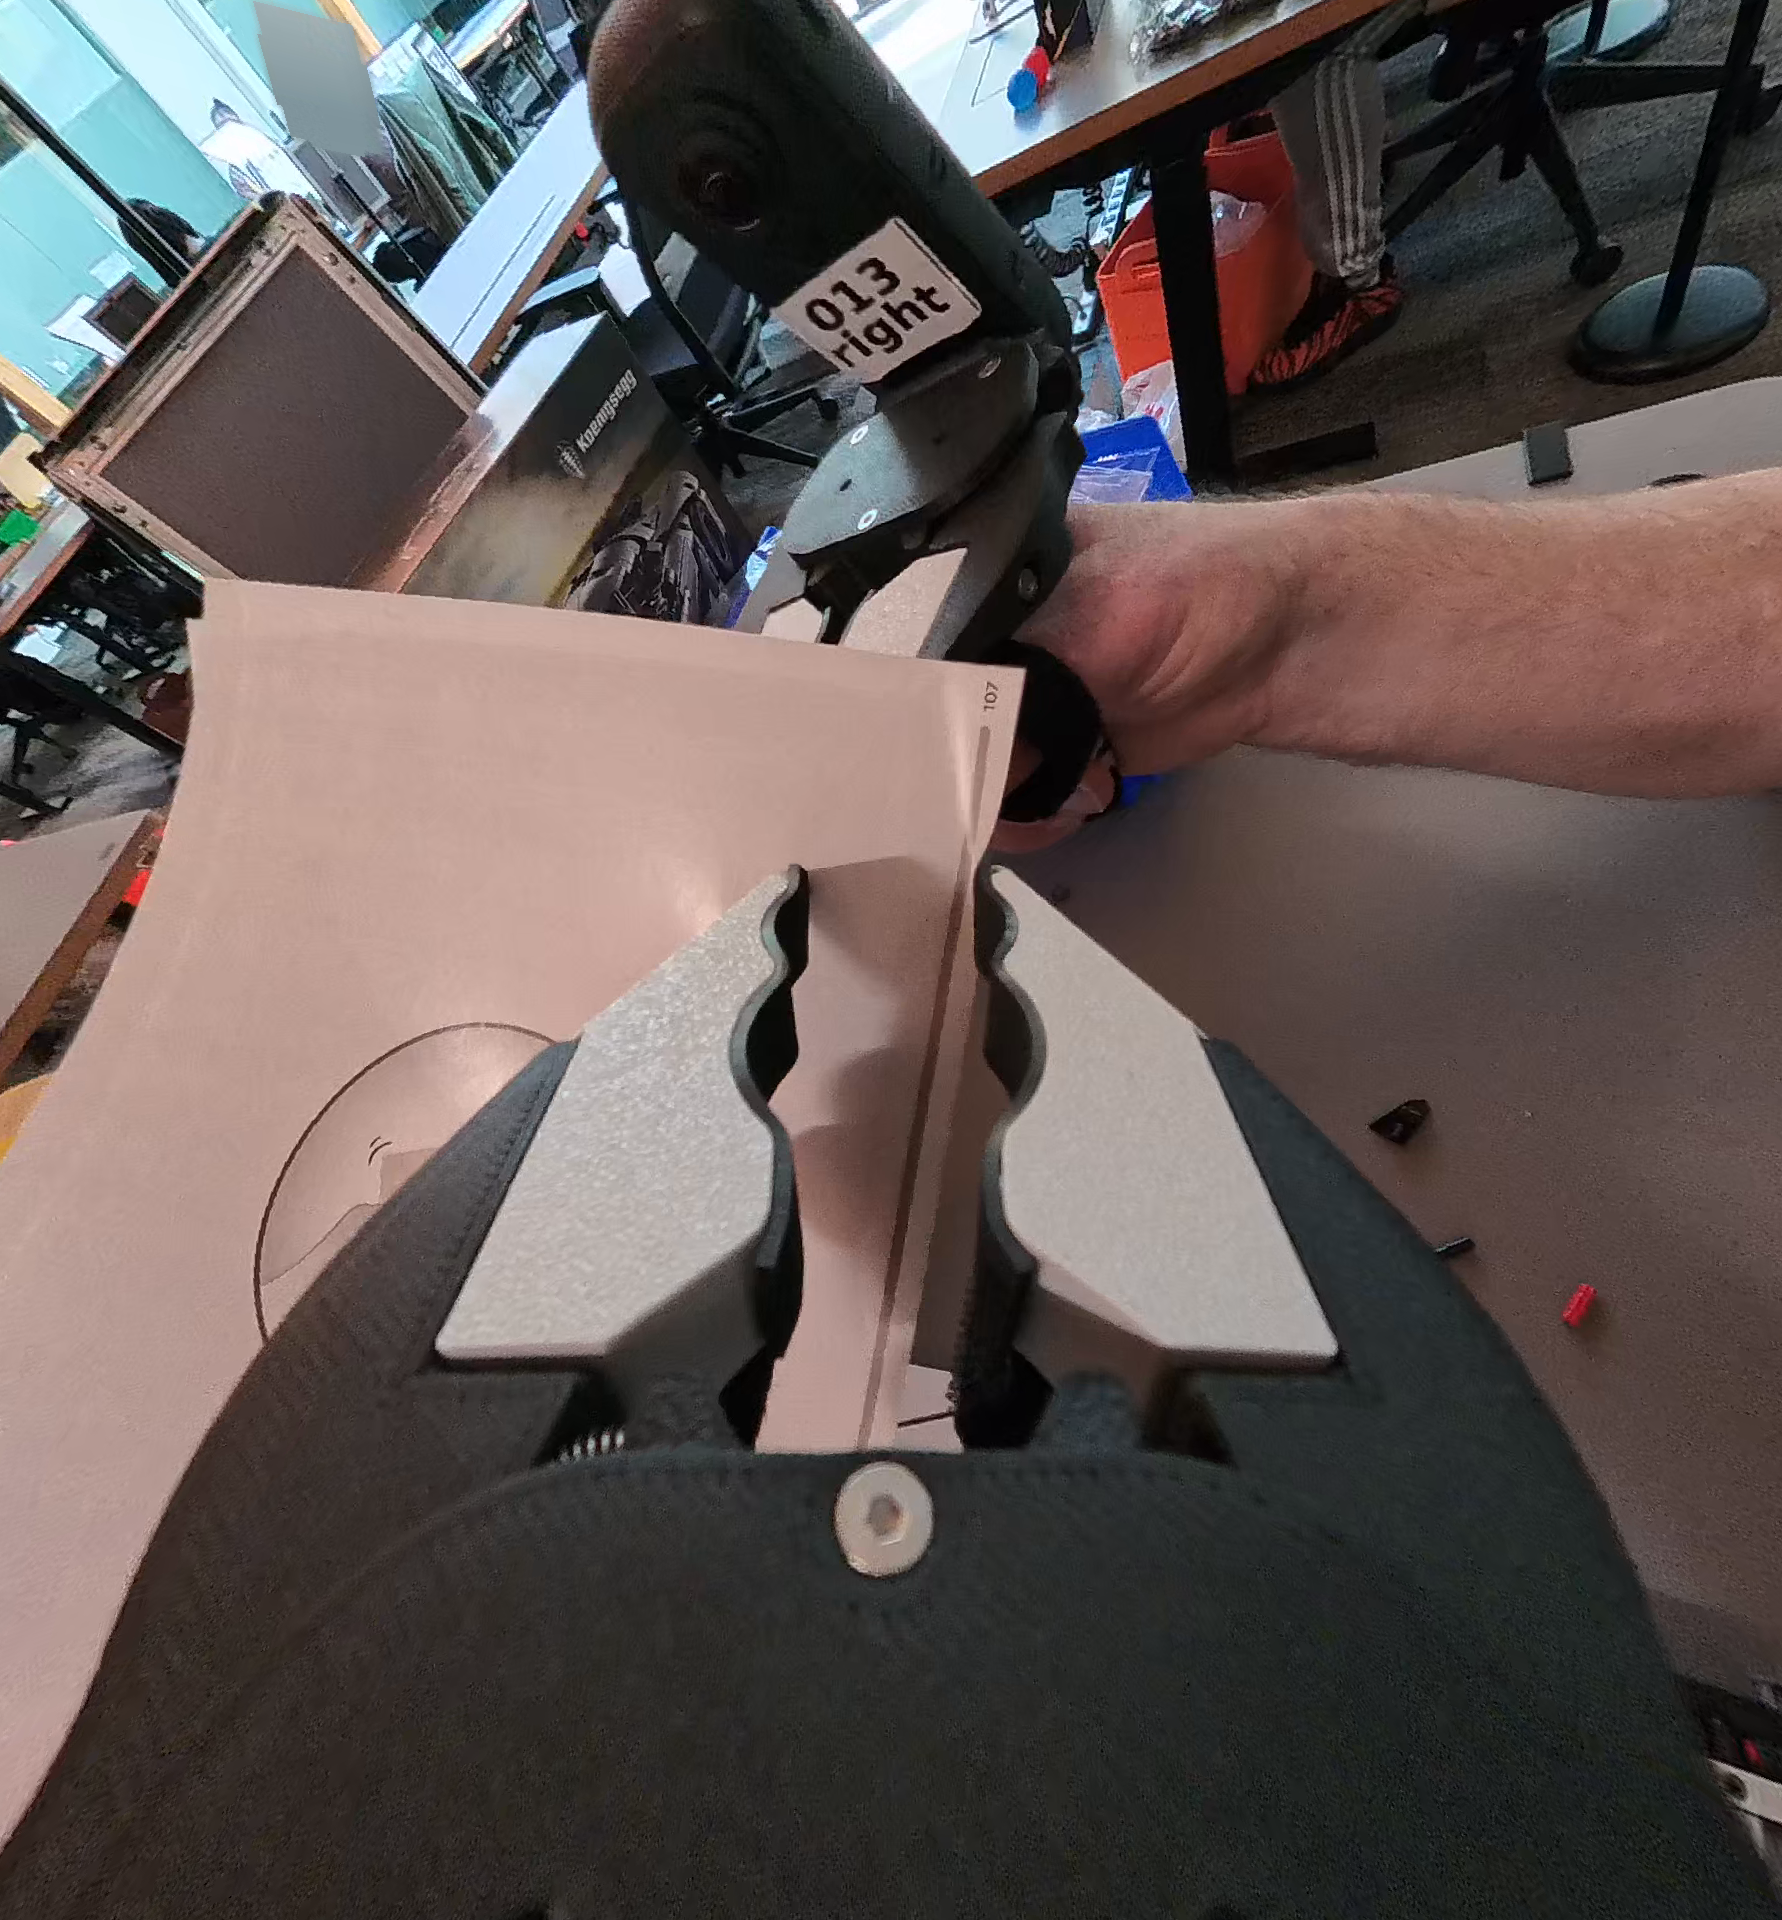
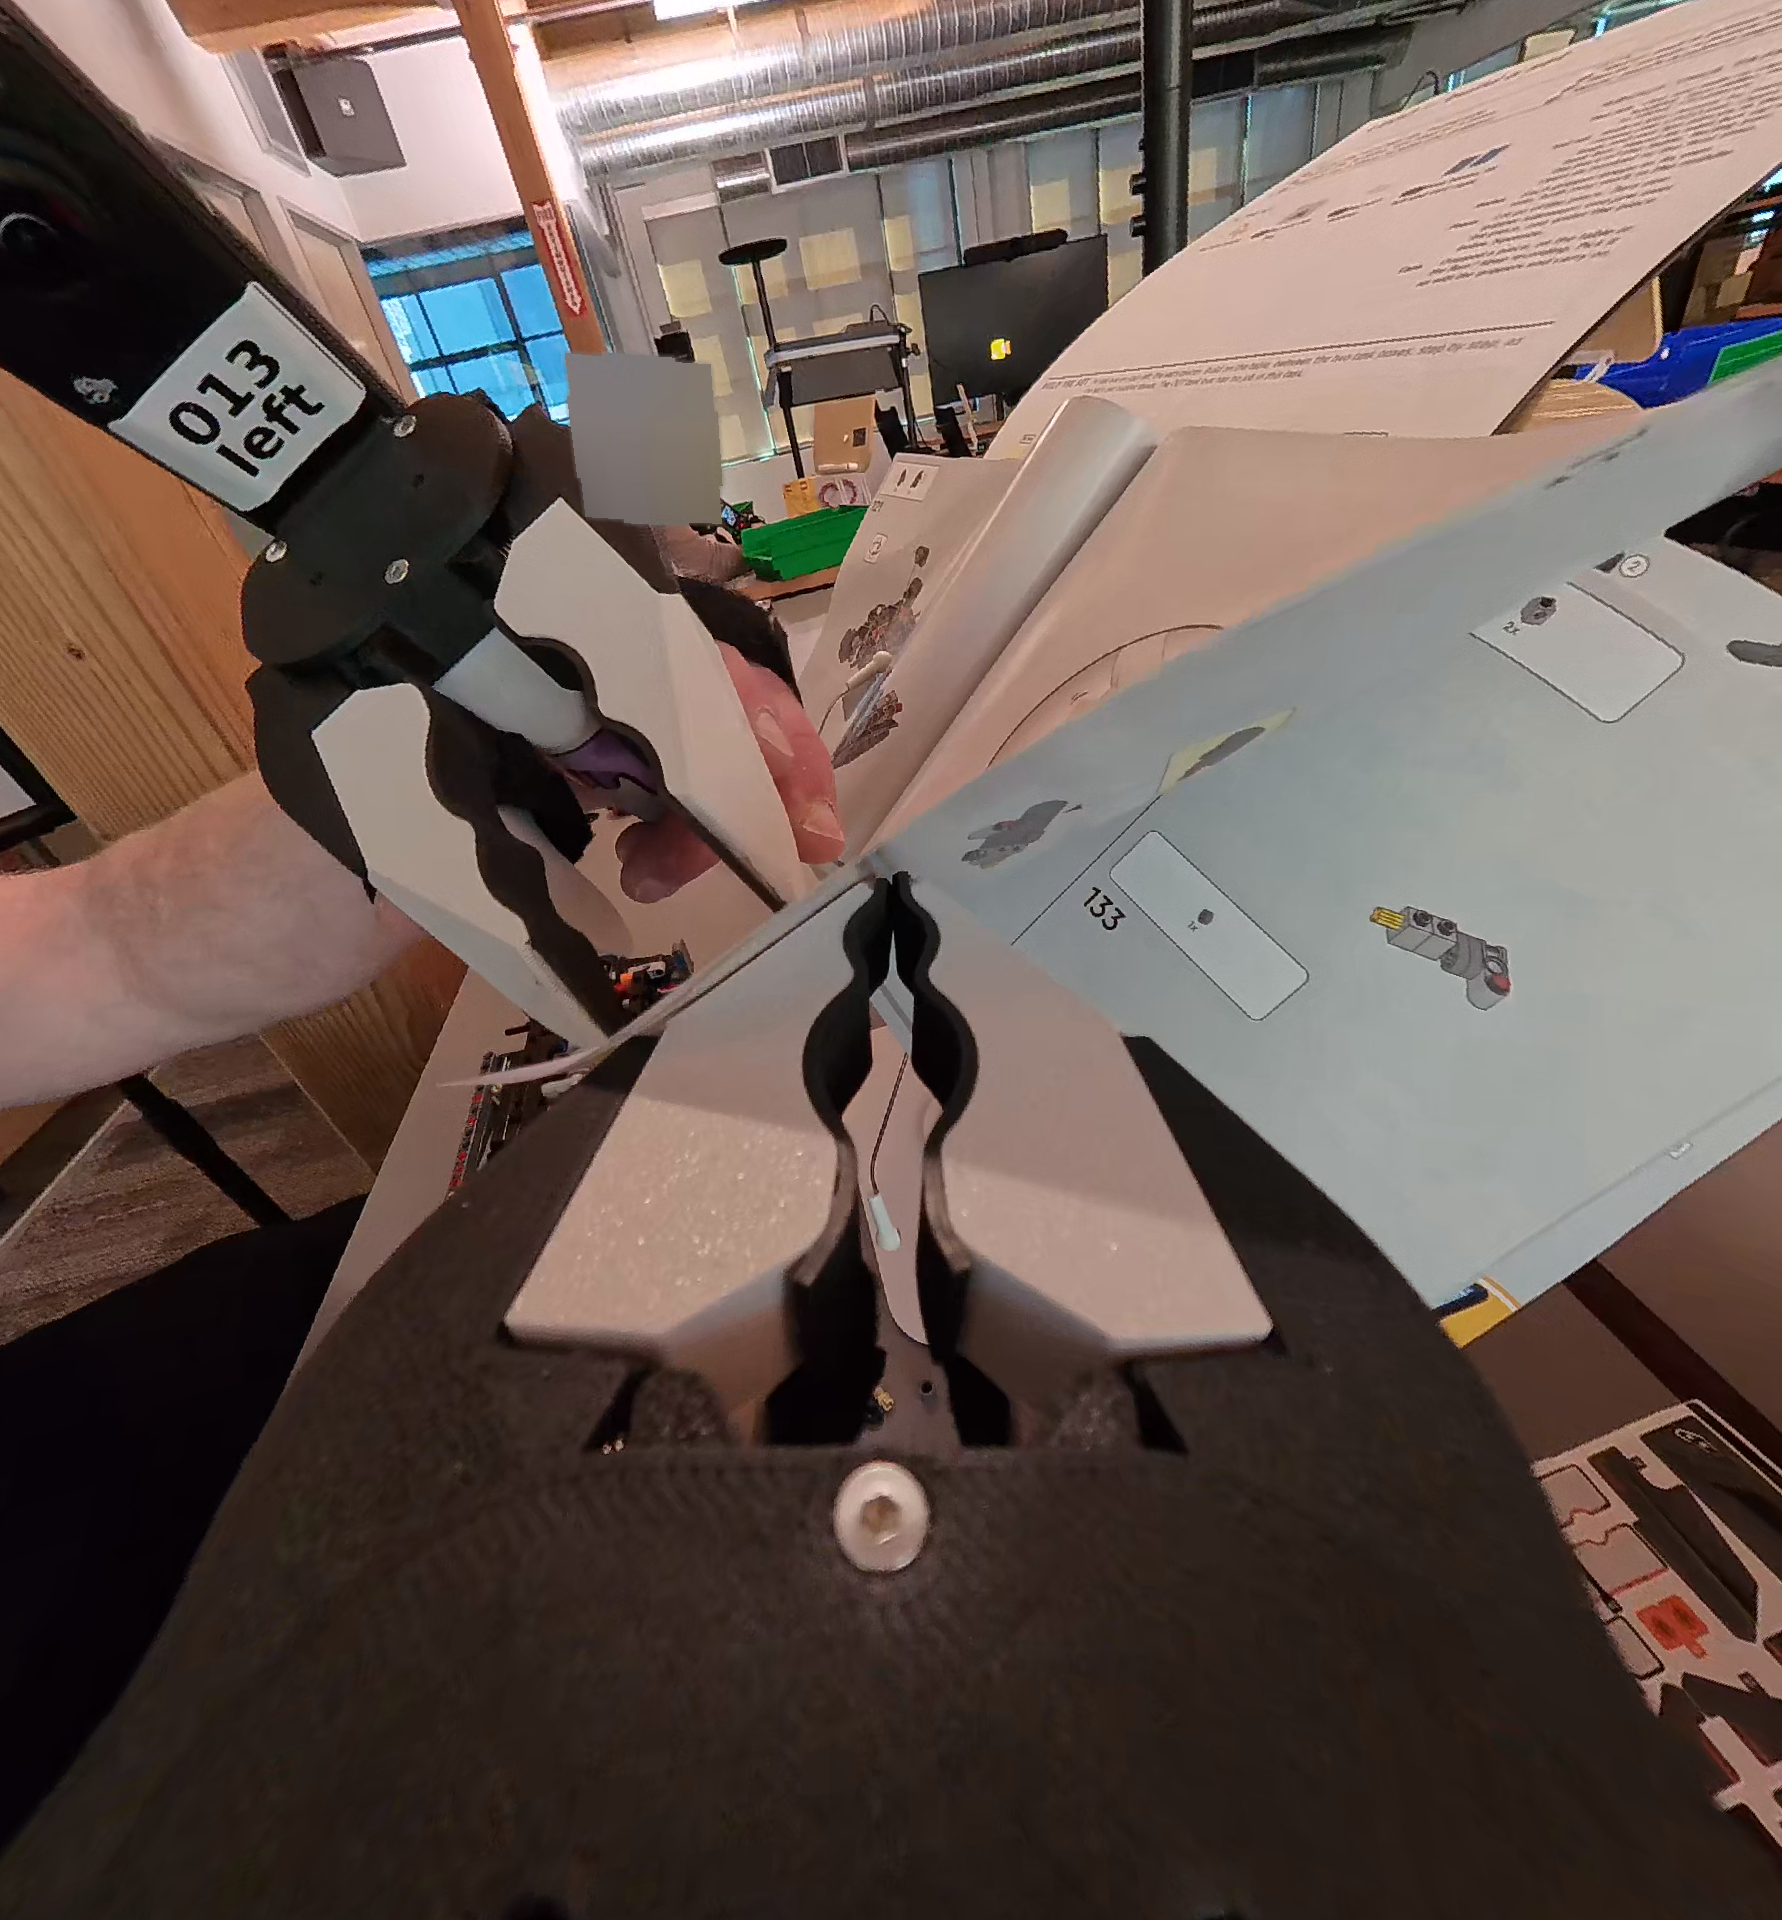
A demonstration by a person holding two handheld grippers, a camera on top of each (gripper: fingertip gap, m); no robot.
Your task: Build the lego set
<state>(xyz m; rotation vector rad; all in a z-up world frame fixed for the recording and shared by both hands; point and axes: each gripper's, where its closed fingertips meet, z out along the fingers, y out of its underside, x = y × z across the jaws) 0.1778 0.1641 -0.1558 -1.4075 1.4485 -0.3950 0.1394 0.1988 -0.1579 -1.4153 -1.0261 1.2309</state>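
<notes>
The open instruction booklet fills both views. In the left wrist view one pale page stands up and curves in front of me. My left gripper is open, its jaws on either side of that page's right edge without squeezing it. My right gripper is shut on the corner of a blue-grey page with step drawings and holds it lifted. Seen from the left wrist, the right gripper is at the top edge of the page. Seen from the right wrist, the left gripper is open.
Small loose pieces lie on the grey table: a black one, a black pin and a red one. A sticker sheet lies at the lower right. A partly built model sits behind the pages. The set's box stands beyond the booklet. My right fingertips sit around 5 cm from my left ones.
</notes>
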